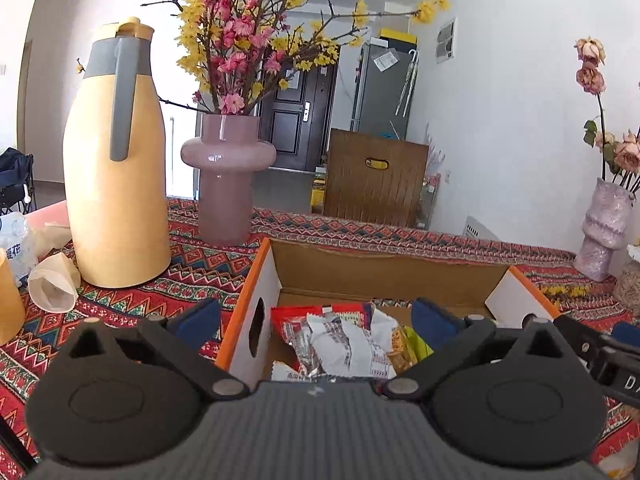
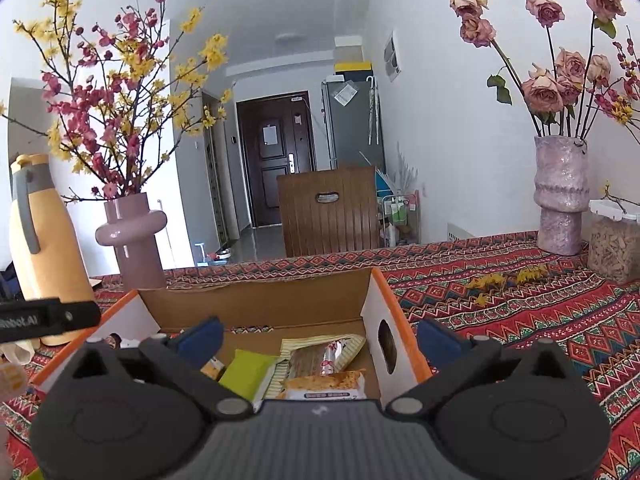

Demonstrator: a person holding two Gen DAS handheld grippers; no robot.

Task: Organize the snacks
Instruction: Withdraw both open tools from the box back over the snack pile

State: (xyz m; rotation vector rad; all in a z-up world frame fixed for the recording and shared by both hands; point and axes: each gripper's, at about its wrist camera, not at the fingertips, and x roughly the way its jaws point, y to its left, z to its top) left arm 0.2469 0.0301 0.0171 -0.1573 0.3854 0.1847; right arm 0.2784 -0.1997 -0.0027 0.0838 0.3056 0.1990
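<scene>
patterned red tablecloth (image 1: 192, 280) covers the table; white walls and a dark door sit behind.

left wrist view: left gripper (image 1: 316, 320) hangs over the near edge of an open cardboard box (image 1: 256, 280), fingers spread wide, nothing between them. the left finger sits outside the box wall, the right one over the inside. snack packets (image 1: 344, 340) lie in a loose pile on the box floor: one red, one white-and-silver, one yellow-green at the edge, more partly hidden, so no firm count. beside the box: one yellow thermos jug (image 1: 116, 184), one pink vase (image 1: 226, 184) with blossom branches, one paper cup (image 1: 52, 284) on its side.

right wrist view: right gripper (image 2: 320, 340) hovers at the other end of the same box, fingers also wide apart and empty. three packets show clearly here: one green packet (image 2: 246, 372), one striped packet (image 2: 320, 356), one orange packet (image 2: 328, 388); a fourth peeks out behind the left finger. one lilac vase (image 2: 560, 196) of dried roses and one clear jar (image 2: 612, 240) stand well to the right.

step, as judged: packets look already dropped in, both grippers free. next move likely calls for finding any snack left outside the box; none shows in either view.
</scene>
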